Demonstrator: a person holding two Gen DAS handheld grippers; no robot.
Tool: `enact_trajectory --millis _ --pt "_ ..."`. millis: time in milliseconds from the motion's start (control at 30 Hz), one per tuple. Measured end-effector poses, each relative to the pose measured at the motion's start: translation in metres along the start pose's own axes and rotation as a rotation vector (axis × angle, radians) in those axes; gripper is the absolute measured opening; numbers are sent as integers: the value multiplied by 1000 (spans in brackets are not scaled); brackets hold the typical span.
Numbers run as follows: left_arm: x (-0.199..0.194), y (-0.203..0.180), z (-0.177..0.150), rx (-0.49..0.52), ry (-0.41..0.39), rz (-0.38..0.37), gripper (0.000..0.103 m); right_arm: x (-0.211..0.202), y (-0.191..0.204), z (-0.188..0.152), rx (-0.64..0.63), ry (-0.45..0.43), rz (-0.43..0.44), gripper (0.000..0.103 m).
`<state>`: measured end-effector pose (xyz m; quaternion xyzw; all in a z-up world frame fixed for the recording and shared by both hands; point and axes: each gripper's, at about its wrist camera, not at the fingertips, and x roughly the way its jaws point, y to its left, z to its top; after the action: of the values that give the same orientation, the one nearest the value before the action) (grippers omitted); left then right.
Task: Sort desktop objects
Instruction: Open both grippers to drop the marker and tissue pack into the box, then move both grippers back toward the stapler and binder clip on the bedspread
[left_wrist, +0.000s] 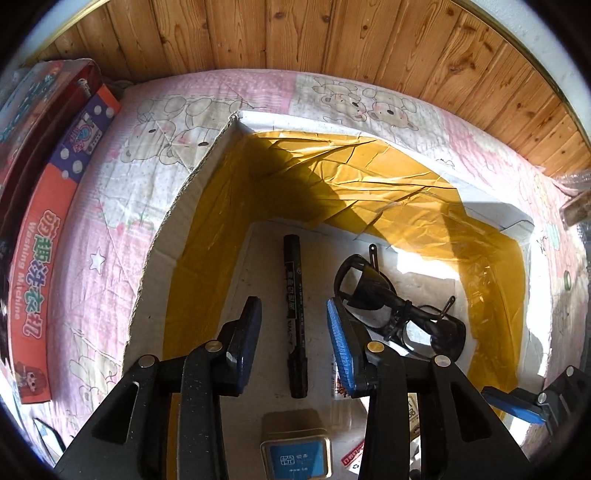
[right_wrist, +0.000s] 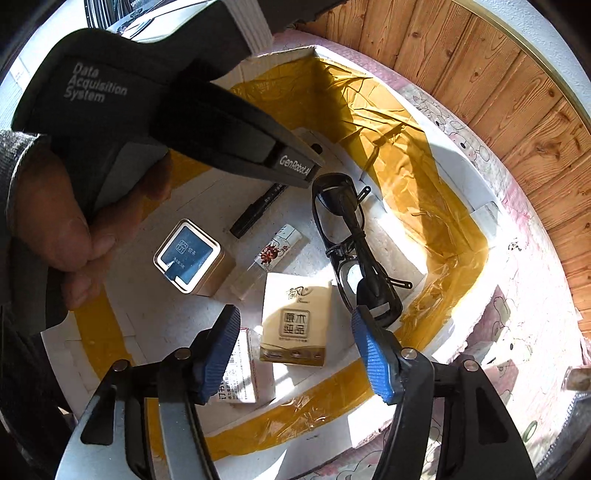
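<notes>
A shallow white box (left_wrist: 207, 162) lined with yellow tape (right_wrist: 406, 155) holds the objects. A black marker (left_wrist: 293, 314) lies flat between my left gripper's fingers. My left gripper (left_wrist: 293, 345) is open just above it. Black glasses (left_wrist: 391, 306) lie to its right, also in the right wrist view (right_wrist: 354, 240). A gold tin with a blue lid (right_wrist: 188, 256), a clear tube (right_wrist: 273, 254), a tissue pack (right_wrist: 295, 317) and a staple box (right_wrist: 240, 373) lie in the box. My right gripper (right_wrist: 295, 350) is open above the tissue pack.
A pink bear-print cloth (left_wrist: 110, 206) covers the surface around the box. An orange toy carton (left_wrist: 48, 236) stands at the left. A wooden plank wall (left_wrist: 295, 37) runs behind. The left gripper's body (right_wrist: 184, 110) and the hand holding it reach over the box.
</notes>
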<state>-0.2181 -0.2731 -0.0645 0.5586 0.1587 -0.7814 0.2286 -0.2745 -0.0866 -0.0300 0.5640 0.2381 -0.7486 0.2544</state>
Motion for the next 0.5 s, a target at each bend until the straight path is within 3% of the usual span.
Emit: enact_trajectory --millis 233,500 --pt "-43 -8 -23 27 -31 -17 41 -24 6 -15 -16 -36 20 65" --pt "-91 -18 -63 61 -52 -21 41 -55 20 -49 -59 -98 -37 66"
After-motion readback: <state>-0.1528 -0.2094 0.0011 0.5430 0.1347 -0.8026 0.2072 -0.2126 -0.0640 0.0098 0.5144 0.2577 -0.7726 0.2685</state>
